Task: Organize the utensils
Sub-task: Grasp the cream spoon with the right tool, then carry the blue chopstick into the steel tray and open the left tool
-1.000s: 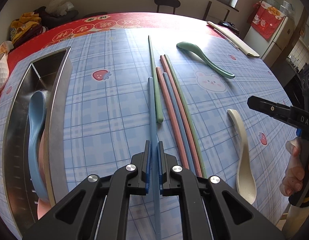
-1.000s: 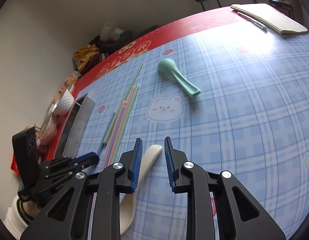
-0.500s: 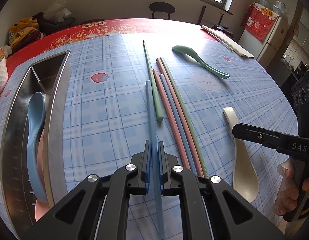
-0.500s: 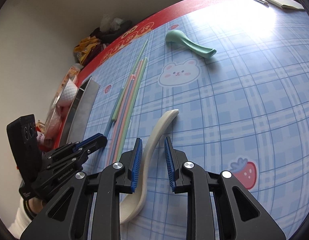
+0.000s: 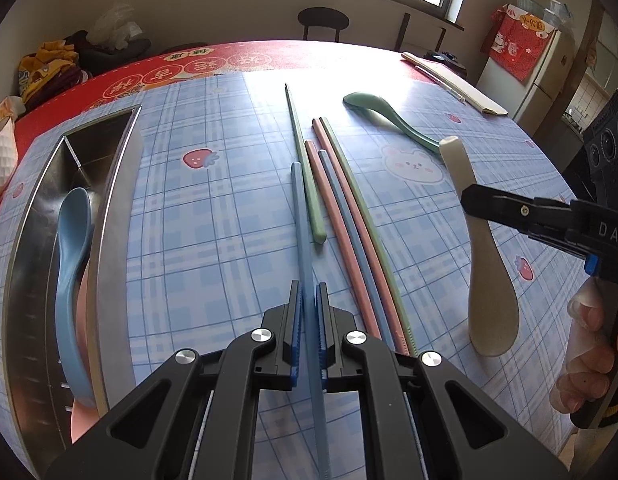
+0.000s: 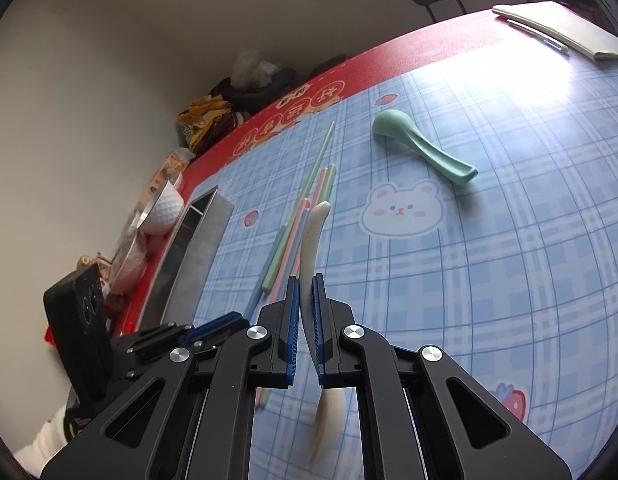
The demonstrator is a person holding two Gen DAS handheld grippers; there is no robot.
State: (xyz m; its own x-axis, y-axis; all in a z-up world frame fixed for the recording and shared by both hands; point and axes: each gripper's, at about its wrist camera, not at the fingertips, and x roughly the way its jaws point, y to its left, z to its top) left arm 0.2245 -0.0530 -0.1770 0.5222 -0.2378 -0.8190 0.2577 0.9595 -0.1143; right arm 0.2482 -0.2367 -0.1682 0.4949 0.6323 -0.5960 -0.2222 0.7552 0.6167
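My left gripper (image 5: 309,292) is shut on a blue chopstick (image 5: 299,216), whose far end reaches out over the checked tablecloth. My right gripper (image 6: 307,284) has its jaws closing on the handle of a white spoon (image 6: 313,236), the pads pressing on it. In the left wrist view the white spoon (image 5: 489,280) hangs tilted, handle end raised. Several pink, blue and green chopsticks (image 5: 341,208) lie side by side in the middle. A green spoon (image 5: 389,120) lies beyond them. A steel tray (image 5: 109,208) at the left holds a blue spoon (image 5: 71,248) over a pink one.
A closed notebook (image 5: 457,84) with a pen lies at the far right edge. A white bowl (image 6: 165,208) and jars stand past the tray's left side. A pile of clothes (image 5: 49,68) and a black chair (image 5: 323,20) sit behind the table.
My right gripper moved over the white spoon and closed on its handle, and the handle end has come up off the cloth. My left gripper kept still with the blue chopstick.
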